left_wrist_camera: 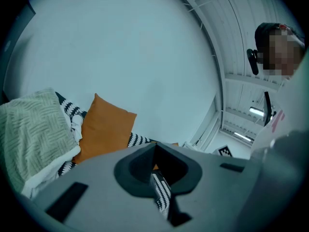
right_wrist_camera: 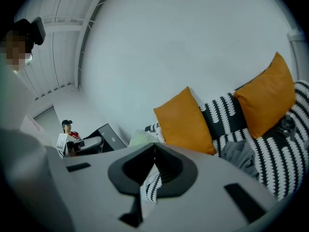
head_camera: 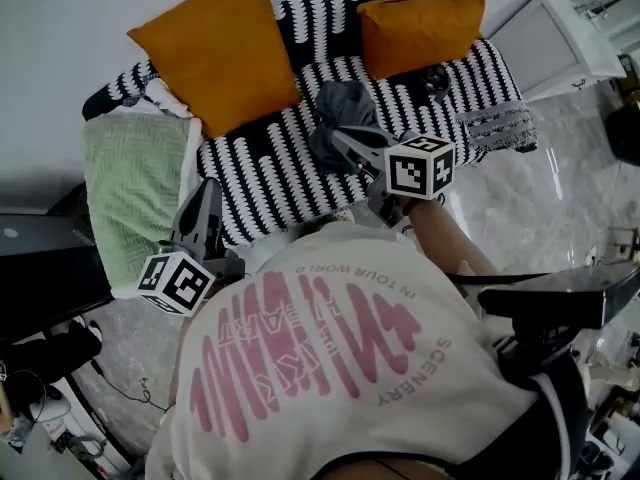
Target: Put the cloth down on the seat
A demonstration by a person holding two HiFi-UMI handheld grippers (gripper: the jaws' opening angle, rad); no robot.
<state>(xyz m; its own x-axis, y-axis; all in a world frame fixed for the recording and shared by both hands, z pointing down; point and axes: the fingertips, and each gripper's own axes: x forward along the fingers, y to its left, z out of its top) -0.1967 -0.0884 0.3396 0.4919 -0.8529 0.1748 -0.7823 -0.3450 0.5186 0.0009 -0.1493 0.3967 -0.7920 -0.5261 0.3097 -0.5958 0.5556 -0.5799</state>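
**Green woven blanket** (head_camera: 130,183): folded over the sofa's left arm. No part in the task.

**Left gripper** (head_camera: 207,190): near left, above the seat front. Jaws closed to a narrow slit with a strip of striped fabric pinched in it.

**Black-and-white patterned cloth** (head_camera: 270,173): the task's thing. It is spread over the seat and backrest, and its near edge is held up by both grippers.

**Two orange square cushions** (head_camera: 220,48): far left and far right, leaning on the backrest on top of the cloth.

**Grey crumpled garment** (head_camera: 340,108): on the cloth mid-seat, just beyond the right gripper's tips.

**Right gripper** (head_camera: 338,138): near right of centre. Jaws likewise closed on a strip of the cloth.

**Risks (judged):**
- If one gripper lets go before the other, the near edge probably drops skewed and bunches.
- If the edge is let go too far forward, it may slide off the seat front.
- A pull on the edge could drag the garment or tip the cushions.

**View differences:**
- The head view alone shows the whole layout, but the person's white printed shirt covers the near edge of the cloth.
- Only the gripper views show the fabric between the jaws.
- The right gripper view also takes in a seated person at a desk, far left.
- The left gripper view misses the garment.
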